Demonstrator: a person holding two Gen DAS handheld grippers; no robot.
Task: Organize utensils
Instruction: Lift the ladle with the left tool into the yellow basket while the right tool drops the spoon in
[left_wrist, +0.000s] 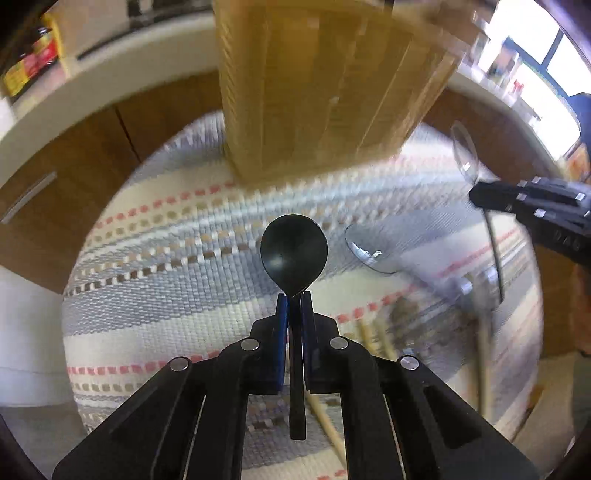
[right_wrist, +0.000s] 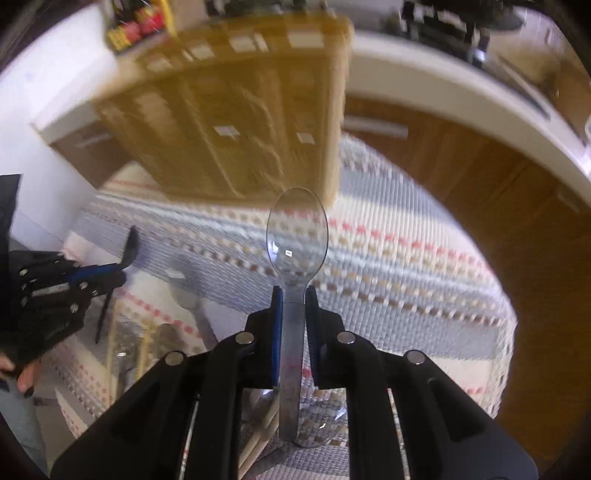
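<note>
Left wrist view has the left gripper (left_wrist: 294, 295) clamped on a black spoon (left_wrist: 294, 251) above the striped mat (left_wrist: 155, 258), while the right gripper (right_wrist: 294, 291) pinches a clear spoon (right_wrist: 297, 236) near the wooden organizer (right_wrist: 236, 122)

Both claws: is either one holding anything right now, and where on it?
Left claw grips the black spoon at the neck below its bowl. Right claw grips the clear spoon at the same place.
</note>
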